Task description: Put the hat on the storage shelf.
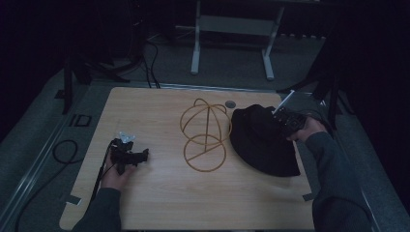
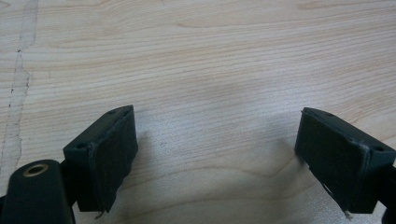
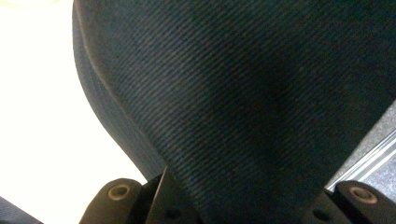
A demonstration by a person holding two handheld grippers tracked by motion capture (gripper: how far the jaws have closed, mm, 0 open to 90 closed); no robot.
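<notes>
Right claw (image 1: 279,117) is clamped on the black hat (image 1: 263,140), biting the fabric at its far right edge; in the right gripper view the cloth (image 3: 243,102) runs straight down between the jaws. Grip at the rim looks chosen so the hat can be lifted and dropped over the wire stand (image 1: 205,135) just left of it — my read, not certain. Most of the hat lies on the surface (image 1: 159,203), touching or nearly touching the stand's base ring; lighting is too dim to say which.

Left claw (image 1: 131,157) sits well left of the stand, jaws wide apart, nothing between them, bare wood (image 2: 210,70) under it. Probably parked out of the way.

Obstacles: the stand's dome hoops stand tall beside the hat, so the brim could snag on them. A round grommet hole (image 1: 230,104) lies just behind the stand, not in the path.
</notes>
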